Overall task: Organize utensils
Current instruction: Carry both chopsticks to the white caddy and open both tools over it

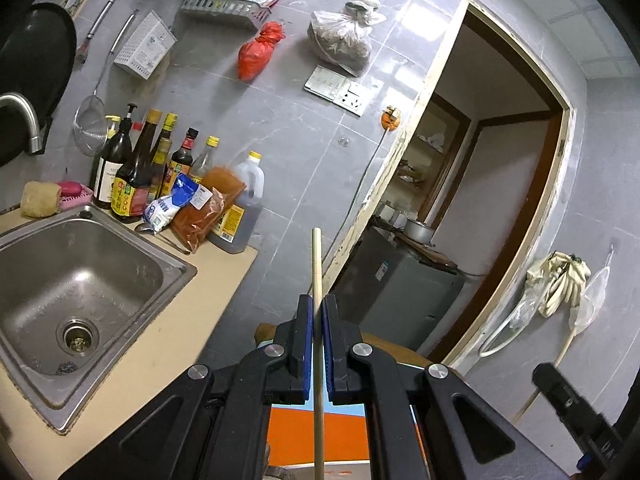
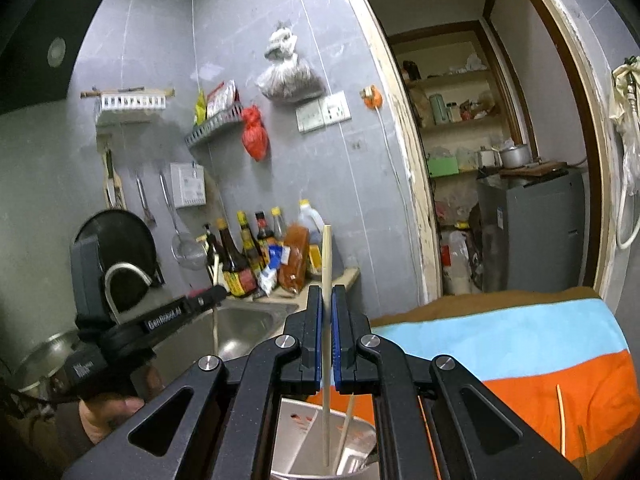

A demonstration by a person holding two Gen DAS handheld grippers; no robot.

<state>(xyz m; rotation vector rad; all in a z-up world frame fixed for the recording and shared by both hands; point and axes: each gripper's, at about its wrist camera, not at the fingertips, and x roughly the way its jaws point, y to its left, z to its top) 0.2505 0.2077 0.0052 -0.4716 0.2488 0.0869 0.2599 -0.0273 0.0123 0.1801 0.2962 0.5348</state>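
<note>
1. My left tool is clenched on a wooden chopstick, which stands nearly upright between the blue pads and sticks out above and below them
2. My right tool is likewise clamped on a second chopstick; its lower end reaches down into a metal cup just below the tool
3. Another chopstick already leans inside that cup
4. The cup sits beside a striped cloth of brown, light blue and orange, with thin yellow and orange sticks lying on the orange band
5. From the right wrist view my left tool shows at the left, over the steel sink, with its chopstick upright
6. The sink is set in a pale worktop; sauce bottles, an oil jug and spice bags crowd the worktop against the grey tiled wall
7. A strainer, a red bag and a wall rack hang on the wall above
</note>
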